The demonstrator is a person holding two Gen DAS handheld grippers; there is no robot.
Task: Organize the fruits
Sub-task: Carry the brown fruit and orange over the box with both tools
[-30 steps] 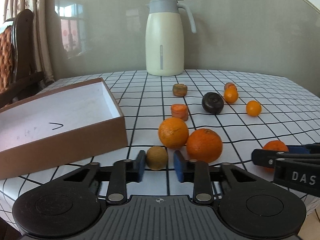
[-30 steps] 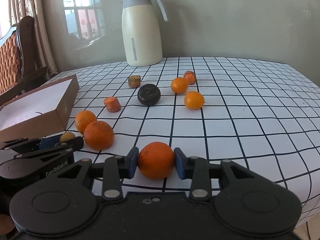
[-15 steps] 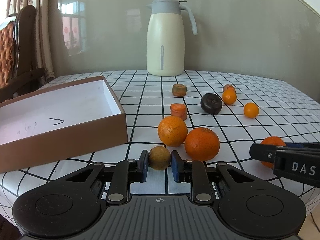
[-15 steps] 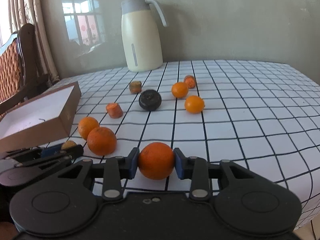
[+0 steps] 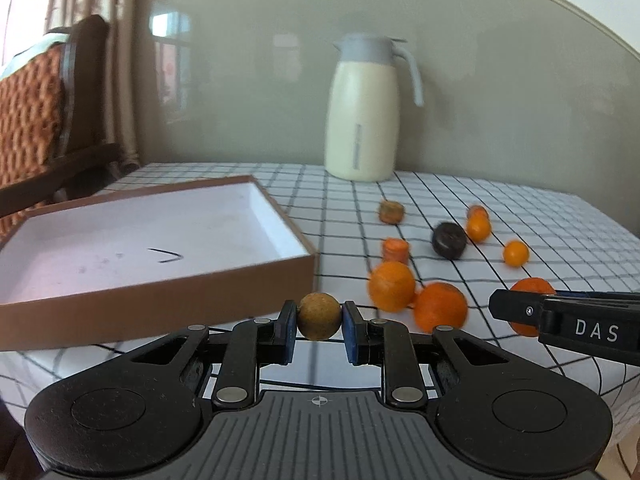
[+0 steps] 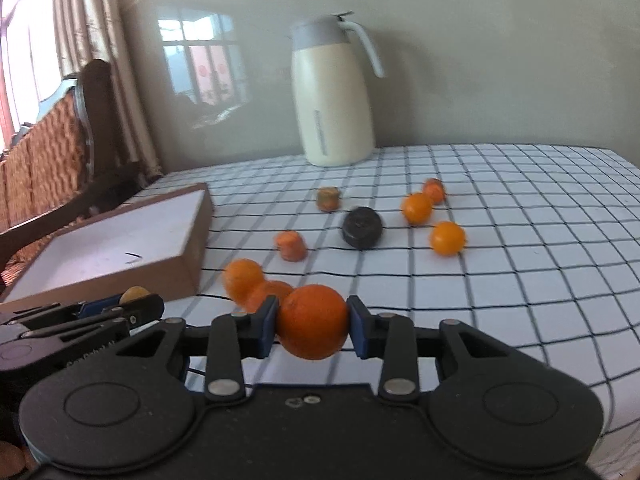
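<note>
Worktop [image 5: 460, 200] under a white cloth gridded in black, filling the lower half of both views. Brown cardboard box [image 5: 168, 292] with white inside, at 9 o'clock on the worktop, open on top, holding nothing but a black pen tick. Cream thermos jug [image 5: 362, 120] with grey lid and handle, upright at 12 o'clock near the wall. Wooden chair [image 6: 60, 148] with woven back, off the worktop at 10 o'clock.

Left tool [image 5: 319, 320] clamped on a small brownish-yellow round fruit [image 5: 319, 316], held clear of the cloth just in front of the box's near wall. Right tool [image 6: 313, 326] clamped on a large orange [image 6: 313, 328], raised off the cloth at 6 o'clock in its own view; seen at 3 o'clock from the left wrist.

Two loose oranges [image 5: 416, 296] touching each other at the centre of the worktop, blurred. Beyond them, toward 1 o'clock: dark, nearly black round fruit [image 5: 449, 241]; orange carrot-like stub [image 5: 395, 249]; brownish stub [image 5: 391, 212] farther back; two small mandarins [image 5: 516, 253], one just beside another orange piece [image 5: 477, 212] at the far end.
</note>
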